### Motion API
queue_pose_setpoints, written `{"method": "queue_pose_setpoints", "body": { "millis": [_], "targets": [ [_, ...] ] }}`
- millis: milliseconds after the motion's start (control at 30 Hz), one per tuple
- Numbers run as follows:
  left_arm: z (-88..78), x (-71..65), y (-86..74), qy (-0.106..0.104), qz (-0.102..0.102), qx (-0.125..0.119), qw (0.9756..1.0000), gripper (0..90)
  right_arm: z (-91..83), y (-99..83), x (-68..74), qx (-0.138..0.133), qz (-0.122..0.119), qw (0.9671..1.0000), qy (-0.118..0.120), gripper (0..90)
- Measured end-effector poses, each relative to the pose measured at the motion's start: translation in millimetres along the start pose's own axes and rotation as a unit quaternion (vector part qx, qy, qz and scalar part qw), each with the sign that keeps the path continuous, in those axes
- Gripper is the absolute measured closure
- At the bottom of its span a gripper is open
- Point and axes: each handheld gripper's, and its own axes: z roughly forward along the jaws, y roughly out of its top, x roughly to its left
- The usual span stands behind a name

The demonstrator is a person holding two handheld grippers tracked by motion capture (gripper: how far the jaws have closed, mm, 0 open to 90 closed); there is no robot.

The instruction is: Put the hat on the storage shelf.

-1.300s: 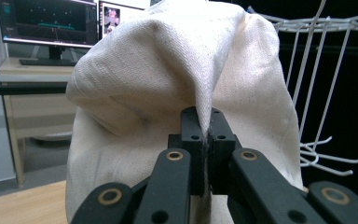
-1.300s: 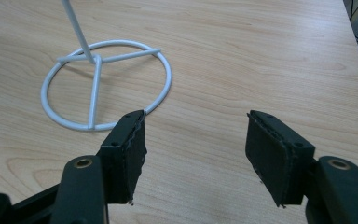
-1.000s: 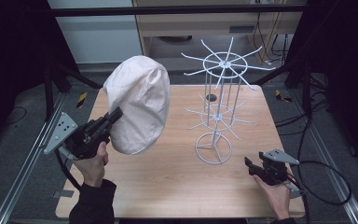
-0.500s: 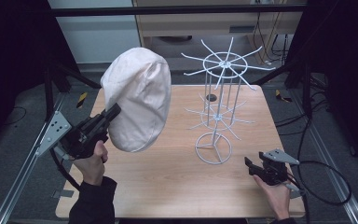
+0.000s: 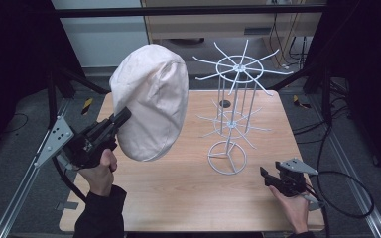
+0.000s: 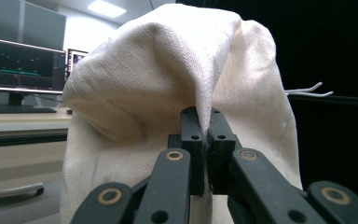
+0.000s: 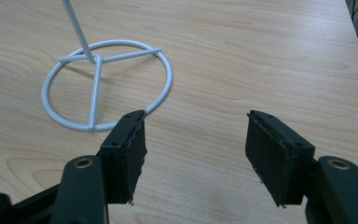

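A: Two grippers: left gripper [image 6: 204, 154] pinches a fold of the cap [image 5: 151, 101], carried above the table [image 5: 188, 198], left of the rack [image 5: 233, 106].
B: Right gripper [image 7: 193, 154]?
A: Jaws apart, empty, resting near the rack base, likely ready to steady it.

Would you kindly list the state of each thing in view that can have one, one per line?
Cream cap: lifted off the table, pinched by a fold of its fabric.
Left gripper: shut on the cap.
Right gripper: jaws apart, nothing between them, low over the table.
White wire rack: upright on the table, its arms bare.
Table: bears the rack.
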Motion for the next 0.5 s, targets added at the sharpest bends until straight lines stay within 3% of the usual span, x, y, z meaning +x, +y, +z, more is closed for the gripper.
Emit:
{"method": "queue_pose_setpoints", "body": {
  "millis": [500],
  "targets": [
    [3.7, -8.4, 10.2, -0.025, -0.002, -0.021, 0.9995, 87.9, 0.6, -0.5, -0.3, 0.001, 0.002, 1.0000, 0.001, 37.8]
  ]
}}
